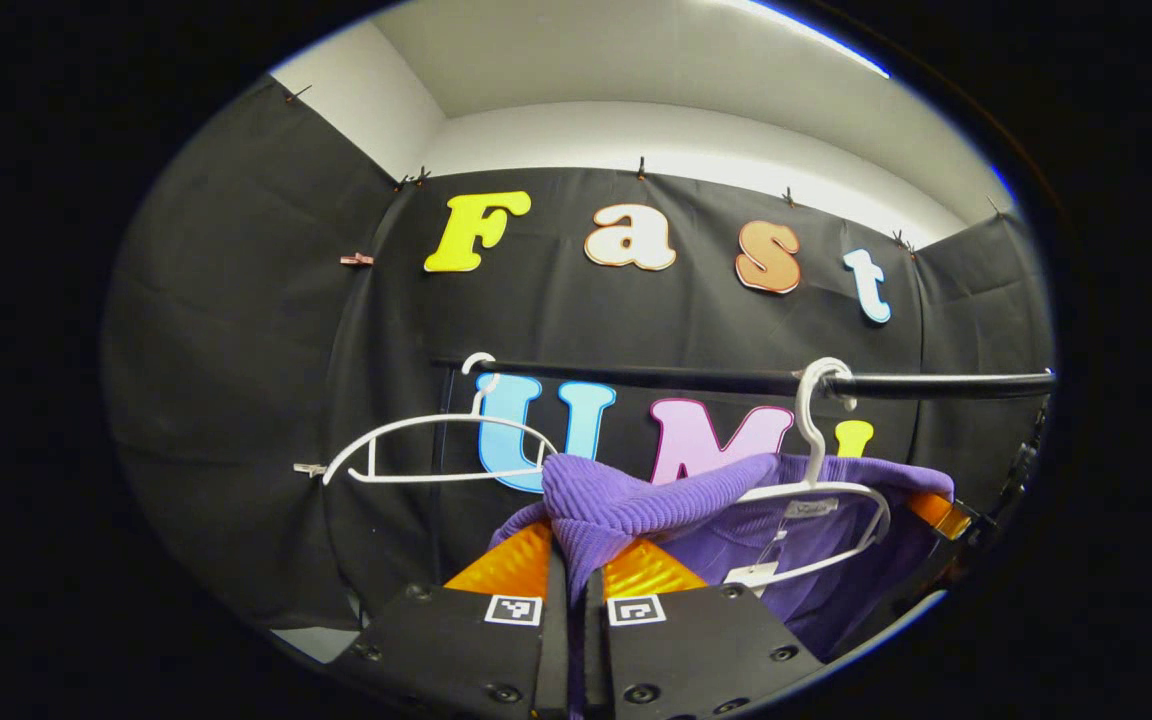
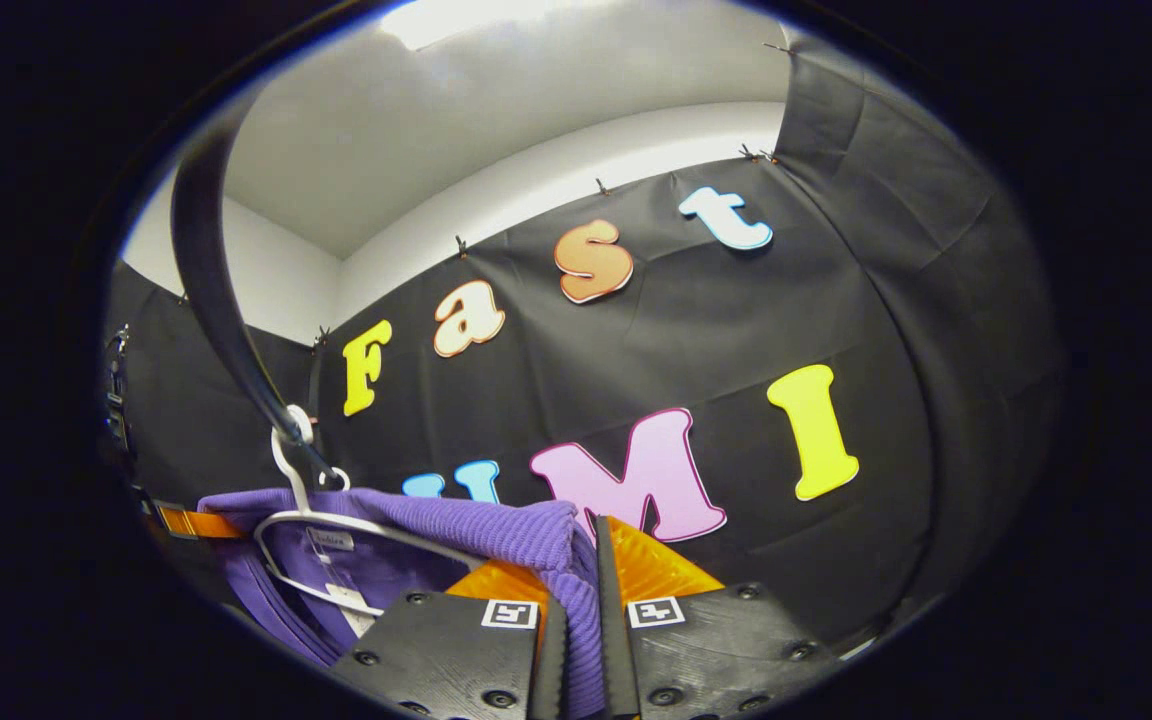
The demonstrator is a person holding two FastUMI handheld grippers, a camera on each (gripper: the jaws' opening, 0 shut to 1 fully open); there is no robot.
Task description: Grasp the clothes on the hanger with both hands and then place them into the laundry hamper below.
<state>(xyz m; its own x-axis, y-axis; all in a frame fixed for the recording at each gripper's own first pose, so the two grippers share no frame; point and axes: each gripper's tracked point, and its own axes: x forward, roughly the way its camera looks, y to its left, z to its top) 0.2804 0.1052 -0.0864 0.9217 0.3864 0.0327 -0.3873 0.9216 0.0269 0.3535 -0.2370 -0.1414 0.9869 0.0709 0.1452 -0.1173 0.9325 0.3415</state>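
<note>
Currently, a purple ribbed knit garment (image 1: pixel 636 505) is being held at both of its upper edges while it is still draped over a white plastic hanger (image 1: pixel 816 490). In the left gripper view, the left hand-held gripper (image 1: pixel 576 575) is being closed on a fold of this knit fabric, and the cloth is being pinched between both fingers and is running down through the narrow gap. In the right gripper view, the right hand-held gripper (image 2: pixel 581 565) is being clamped in the same way on the other shoulder of the garment (image 2: pixel 456 530), with the fabric pressed between its two fingers. The hanger (image 2: pixel 336 530) is being carried by its hook on a black horizontal rail (image 1: pixel 936 384). A second white plastic hanger (image 1: pixel 436 450), bare, is hanging on the same rail, well apart to the left in the left gripper view. A white tag (image 1: pixel 751 573) is dangling inside the collar.
</note>
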